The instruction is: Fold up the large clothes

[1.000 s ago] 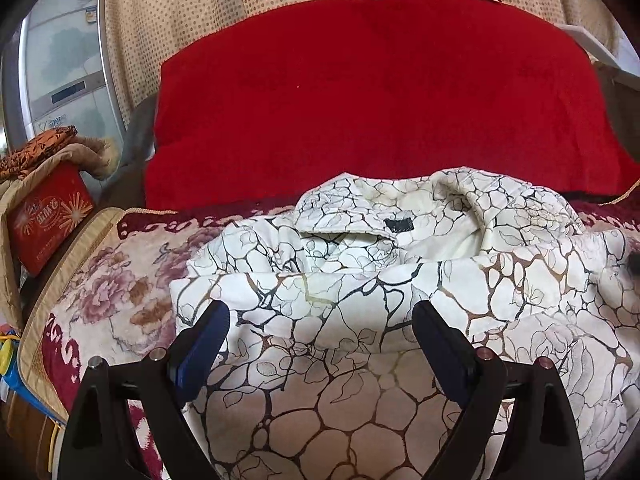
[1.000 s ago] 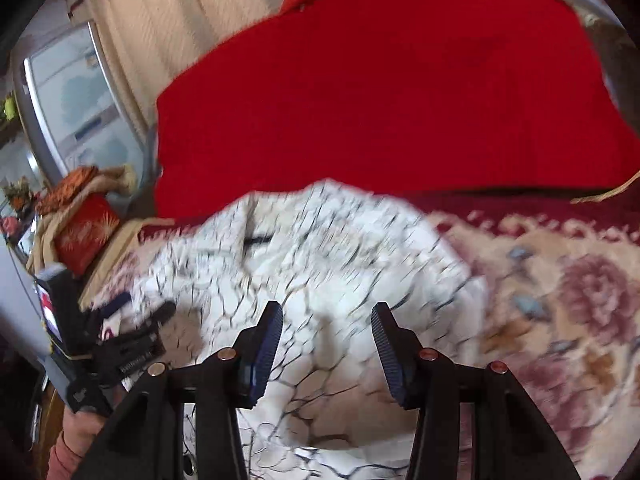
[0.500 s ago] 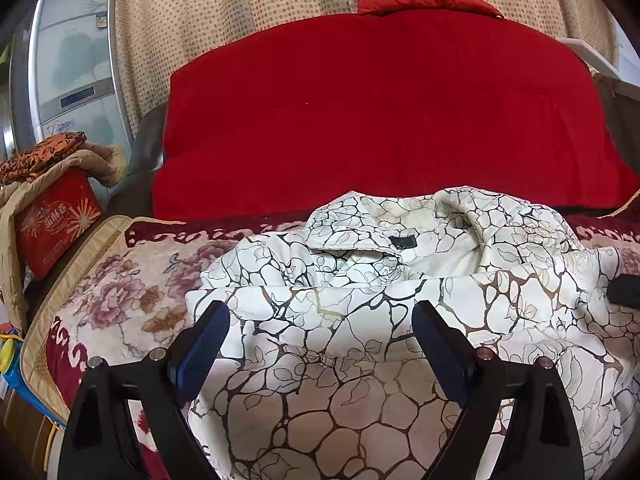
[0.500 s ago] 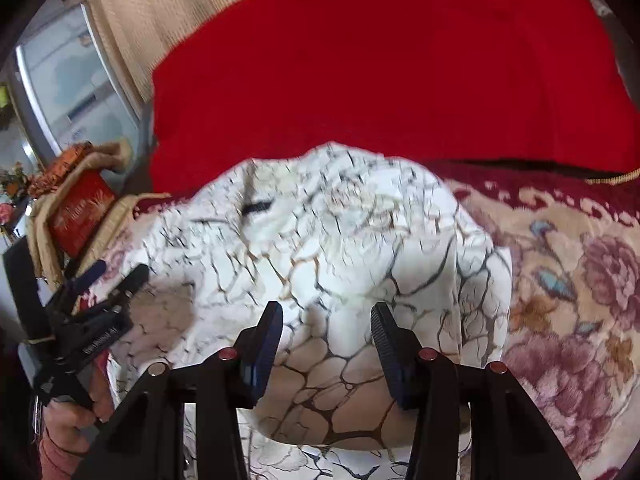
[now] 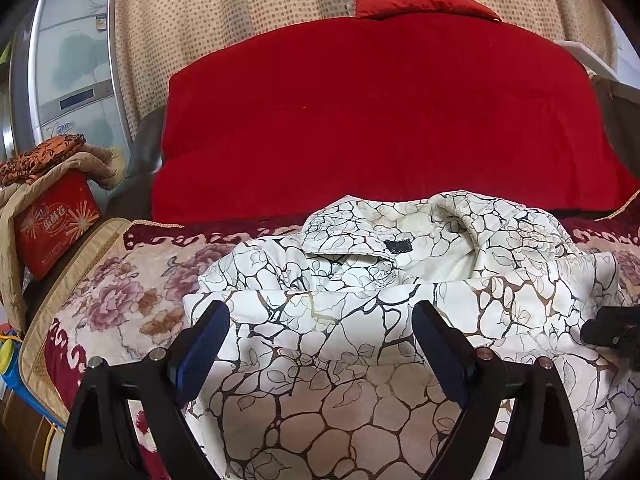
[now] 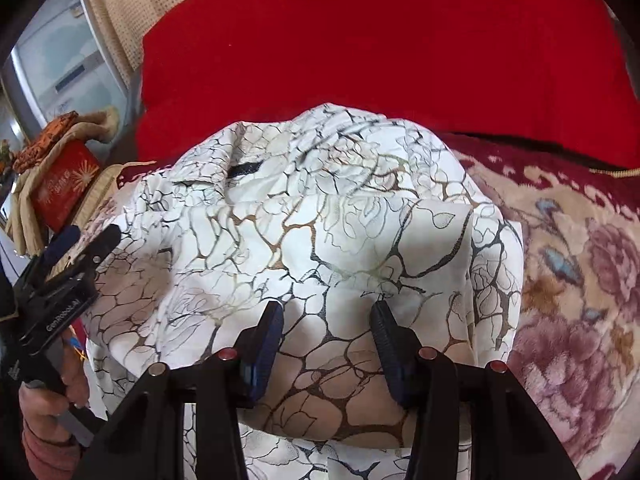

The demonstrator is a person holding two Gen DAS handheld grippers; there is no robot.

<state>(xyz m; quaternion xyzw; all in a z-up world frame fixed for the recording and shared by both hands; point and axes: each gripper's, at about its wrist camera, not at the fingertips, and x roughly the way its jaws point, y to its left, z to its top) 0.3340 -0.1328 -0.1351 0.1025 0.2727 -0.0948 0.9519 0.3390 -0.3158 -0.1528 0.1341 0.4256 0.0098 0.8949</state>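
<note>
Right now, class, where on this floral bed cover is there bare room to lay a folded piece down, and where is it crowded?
Free patches: the floral cover between the white patterned garment and the red box; and the floral cover right of the garment. Crowded: the middle, where the garment lies under the open left gripper and right gripper, bordering the red quilt behind.

Garment (image 5: pixel 360 320) on floral blanket (image 5: pixel 132 292), cushion (image 5: pixel 380 120) behind, box (image 5: pixel 52 224) left.
</note>
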